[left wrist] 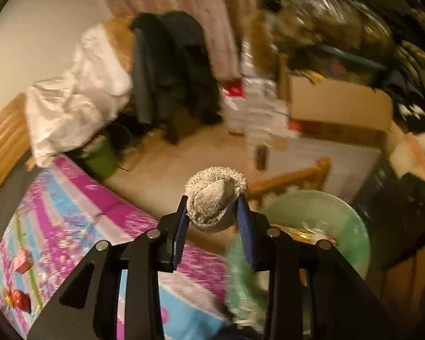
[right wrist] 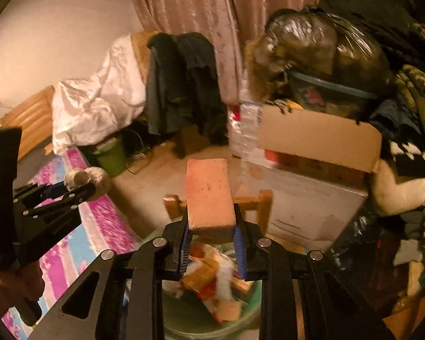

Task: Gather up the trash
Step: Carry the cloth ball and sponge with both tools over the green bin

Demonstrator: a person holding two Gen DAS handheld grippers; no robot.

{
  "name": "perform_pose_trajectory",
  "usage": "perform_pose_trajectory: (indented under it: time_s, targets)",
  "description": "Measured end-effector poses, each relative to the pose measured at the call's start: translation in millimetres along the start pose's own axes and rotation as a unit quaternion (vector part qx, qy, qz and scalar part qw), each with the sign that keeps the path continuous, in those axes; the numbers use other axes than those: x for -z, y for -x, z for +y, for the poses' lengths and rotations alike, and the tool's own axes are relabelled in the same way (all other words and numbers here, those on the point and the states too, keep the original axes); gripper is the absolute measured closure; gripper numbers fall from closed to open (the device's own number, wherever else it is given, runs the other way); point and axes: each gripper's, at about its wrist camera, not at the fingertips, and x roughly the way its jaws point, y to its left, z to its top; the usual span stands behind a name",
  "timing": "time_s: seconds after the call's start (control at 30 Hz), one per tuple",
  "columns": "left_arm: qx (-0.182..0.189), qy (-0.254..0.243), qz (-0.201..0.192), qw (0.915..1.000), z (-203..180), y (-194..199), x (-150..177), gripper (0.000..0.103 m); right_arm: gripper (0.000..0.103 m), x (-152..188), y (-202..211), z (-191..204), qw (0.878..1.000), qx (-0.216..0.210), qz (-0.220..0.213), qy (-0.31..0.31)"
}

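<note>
We see the green bin (right wrist: 212, 323) under the right gripper (right wrist: 212, 226), wrappers inside (clear only from the right wrist); its fingers clamp an orange box (right wrist: 209, 195). Beside the bin's rim (left wrist: 351, 226), our left gripper (left wrist: 214, 212) pinches a grey cloth wad (left wrist: 212, 201)

The left gripper (left wrist: 214, 212) is clamped on a grey rag (left wrist: 215, 198) and the right gripper (right wrist: 211, 223) on an orange block (right wrist: 209, 195), both held out level, the left off to the side.
</note>
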Motion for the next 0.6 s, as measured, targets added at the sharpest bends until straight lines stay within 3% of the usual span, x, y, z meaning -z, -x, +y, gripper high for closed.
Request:
perform_pose_trajectory:
  time_s: [0.27,0.6]
  targets:
    - [0.064,-0.051,0.047,0.9956,-43,-28,8,0.071,0.076,25,-23,-25,0.998,0.012,0.057,-0.011]
    - [0.054,-0.076,0.057,0.9940,-50,-34,21,0.071,0.076,36,-40,-16,0.997,0.000,0.081,-0.003]
